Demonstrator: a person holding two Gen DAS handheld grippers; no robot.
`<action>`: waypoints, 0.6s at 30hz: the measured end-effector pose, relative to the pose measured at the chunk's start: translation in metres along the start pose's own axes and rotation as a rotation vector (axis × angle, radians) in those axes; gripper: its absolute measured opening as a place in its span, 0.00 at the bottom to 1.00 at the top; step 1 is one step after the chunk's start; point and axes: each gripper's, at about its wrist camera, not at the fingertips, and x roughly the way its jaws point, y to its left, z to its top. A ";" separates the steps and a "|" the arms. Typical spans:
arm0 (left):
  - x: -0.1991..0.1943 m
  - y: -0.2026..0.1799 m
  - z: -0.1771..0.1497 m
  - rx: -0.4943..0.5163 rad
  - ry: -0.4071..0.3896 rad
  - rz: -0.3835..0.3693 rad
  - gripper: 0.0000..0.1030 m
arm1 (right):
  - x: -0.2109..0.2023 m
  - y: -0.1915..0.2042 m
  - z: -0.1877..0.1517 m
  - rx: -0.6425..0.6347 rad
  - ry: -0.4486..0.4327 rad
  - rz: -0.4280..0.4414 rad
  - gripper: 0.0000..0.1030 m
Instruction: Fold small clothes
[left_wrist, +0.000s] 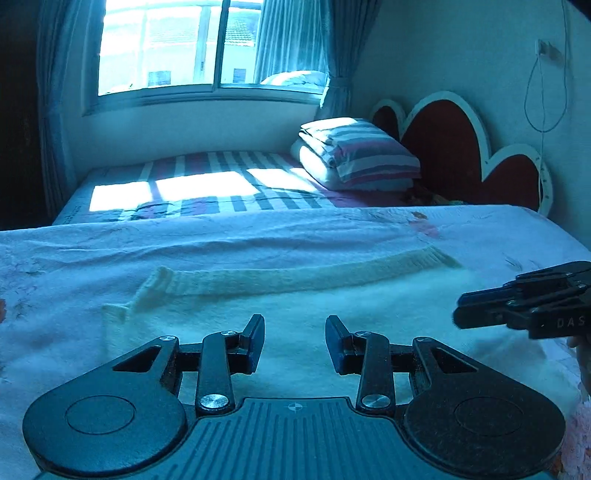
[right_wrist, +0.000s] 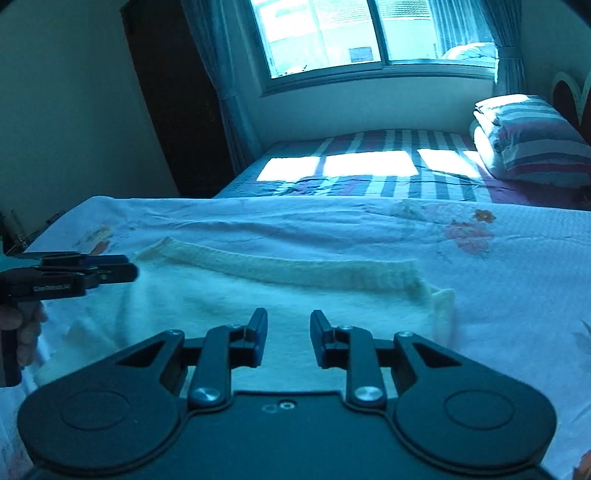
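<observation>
Ahead of both released grippers, left (left_wrist: 294, 341) and right (right_wrist: 289, 338), lies a sweater (left_wrist: 295, 295); only the left view shows the headboard (left_wrist: 461, 147).

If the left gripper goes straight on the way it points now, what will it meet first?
Most likely the white knitted garment spread on the floral sheet. The left gripper tilts down toward it with open, empty jaws, and nothing lies between, though depth is hard to judge.

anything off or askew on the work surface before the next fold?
Nothing looks damaged or spilled. The cream knit garment lies flat on the floral sheet, ribbed band straight. One small flap sticks out at its right corner. Left gripper and right gripper are open, holding nothing.
</observation>
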 end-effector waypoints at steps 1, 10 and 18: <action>0.004 -0.008 -0.006 0.012 0.016 0.006 0.36 | 0.005 0.015 -0.005 -0.031 0.018 0.018 0.26; -0.041 0.022 -0.044 -0.049 0.031 0.148 0.36 | -0.010 -0.004 -0.032 -0.026 0.074 -0.172 0.27; -0.073 -0.047 -0.066 -0.075 0.018 -0.008 0.36 | -0.048 0.066 -0.055 0.036 0.007 -0.031 0.26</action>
